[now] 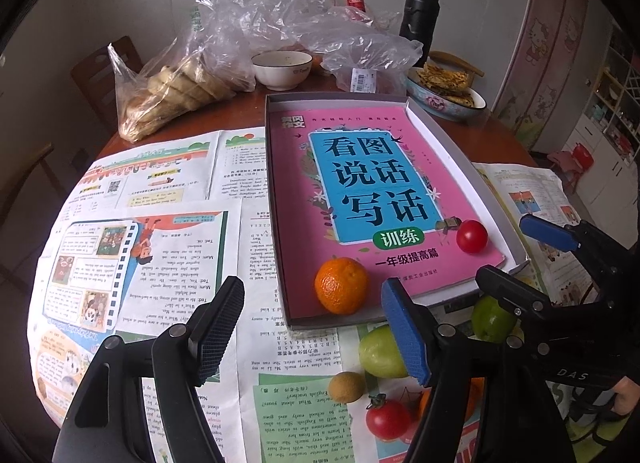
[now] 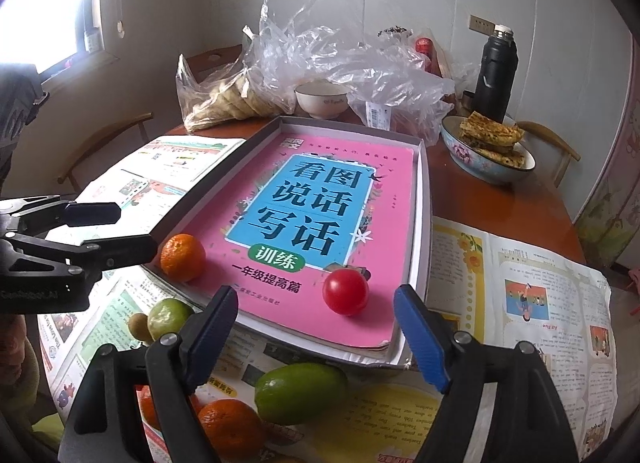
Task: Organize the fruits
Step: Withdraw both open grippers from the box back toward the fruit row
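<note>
Sitting inside the shallow grey box (image 1: 276,199) at the middle of both views are 2 fruits: an orange (image 1: 341,285) in the box's near left corner, on the bare strip beside the pink book (image 1: 372,191), and a red tomato (image 2: 345,291) resting on the book's lower right corner. The rest of the fruit lies loose on the printed paper sheets (image 1: 140,247) below the box: in the left wrist view a green fruit (image 1: 380,353), a small brown kiwi (image 1: 346,386) and a second tomato with its stem (image 1: 387,419) at lower centre, with another green fruit (image 1: 491,319) to their right; in the right wrist view a green fruit (image 2: 300,391) and another orange (image 2: 230,425) sit at the bottom. The left gripper (image 1: 312,333) hovers at the lower frame with its jaws spread wide, nothing between them, just in front of the boxed orange. The right gripper (image 2: 316,337) likewise stands with jaws parted and empty, the tomato on the book visible in the gap beyond them, untouched. At the top of both frames stand plastic bags (image 1: 280,23), a white bowl (image 1: 282,69), a black flask (image 1: 418,19) and a patterned dish of flatbread (image 2: 486,159).
</note>
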The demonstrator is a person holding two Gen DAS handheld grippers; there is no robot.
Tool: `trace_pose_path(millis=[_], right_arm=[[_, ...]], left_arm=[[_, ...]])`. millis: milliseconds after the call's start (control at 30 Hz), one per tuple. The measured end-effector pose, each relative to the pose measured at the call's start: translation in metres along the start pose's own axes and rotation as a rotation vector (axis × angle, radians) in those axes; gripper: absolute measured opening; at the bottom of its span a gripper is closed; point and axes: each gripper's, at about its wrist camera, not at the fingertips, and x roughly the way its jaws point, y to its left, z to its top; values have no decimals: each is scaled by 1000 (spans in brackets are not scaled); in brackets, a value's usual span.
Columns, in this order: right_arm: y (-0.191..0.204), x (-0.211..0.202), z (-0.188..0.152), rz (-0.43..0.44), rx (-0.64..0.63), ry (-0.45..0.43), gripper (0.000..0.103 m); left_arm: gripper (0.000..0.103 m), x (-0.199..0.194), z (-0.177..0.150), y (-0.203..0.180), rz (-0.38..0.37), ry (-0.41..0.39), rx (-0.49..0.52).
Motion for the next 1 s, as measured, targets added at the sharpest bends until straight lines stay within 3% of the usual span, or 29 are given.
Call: trace_pose_path(millis=[533,1000], right_arm=[[12,-17,-4,27,-15,-22,83],[-1,-33,-20,13,21,-28,84]], left_arm=[[73,-8,-13,1,-12,10,7],[73,-15,-29,6,-3,24,3]])
